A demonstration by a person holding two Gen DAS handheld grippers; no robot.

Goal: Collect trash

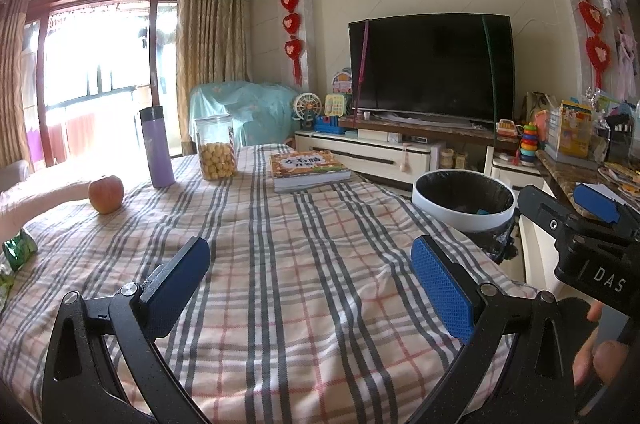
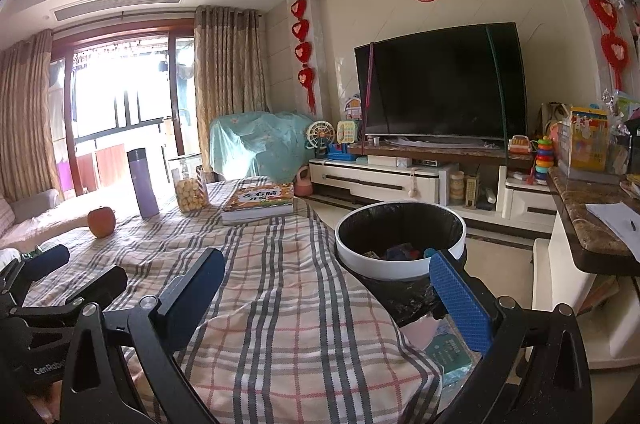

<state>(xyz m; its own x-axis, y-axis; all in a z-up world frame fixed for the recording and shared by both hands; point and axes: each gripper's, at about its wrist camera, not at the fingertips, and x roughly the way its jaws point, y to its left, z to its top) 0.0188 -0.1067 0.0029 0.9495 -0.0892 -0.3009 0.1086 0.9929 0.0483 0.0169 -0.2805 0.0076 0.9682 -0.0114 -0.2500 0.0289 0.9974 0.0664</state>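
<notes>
Left wrist view: the left tool [image 1: 310, 264] hangs over the near part of the worktop [image 1: 304, 288], its blue pads spread wide with nothing between them. The worktop wears a plaid cloth. At its left edge lies a green wrapper [image 1: 18, 249], crumpled, and below it a second, paler wrapper [image 1: 5, 280] is cut off by the picture's edge. An apple [image 1: 105, 193] stands further back on the left, then a purple flask [image 1: 157, 146] and a clear jar [image 1: 215, 148] of yellow snacks near the far edge. A book [image 1: 309, 170] lies flat at the far right corner. The bin [image 1: 463, 202], white-rimmed with a black liner, stands just beside the worktop's right edge; some scraps show inside. The right tool [image 1: 568, 202] sits at the right, near the bin, jaws apart and empty. A hand [image 1: 598, 348] shows at the lower right.

Right wrist view: the right tool [image 2: 326, 282] hovers over the worktop's [image 2: 280, 304] right edge, pads wide apart and empty, the right pad in front of the bin [image 2: 400, 236]. Mixed trash lies in the bin's bottom. The left tool [image 2: 76, 270] is at the lower left, fingers apart. The apple [image 2: 102, 221], flask [image 2: 143, 183], jar [image 2: 191, 184] and book [image 2: 259, 204] line the far side. Only a sliver of green wrapper [image 2: 29, 256] peeks past the left tool.
</notes>
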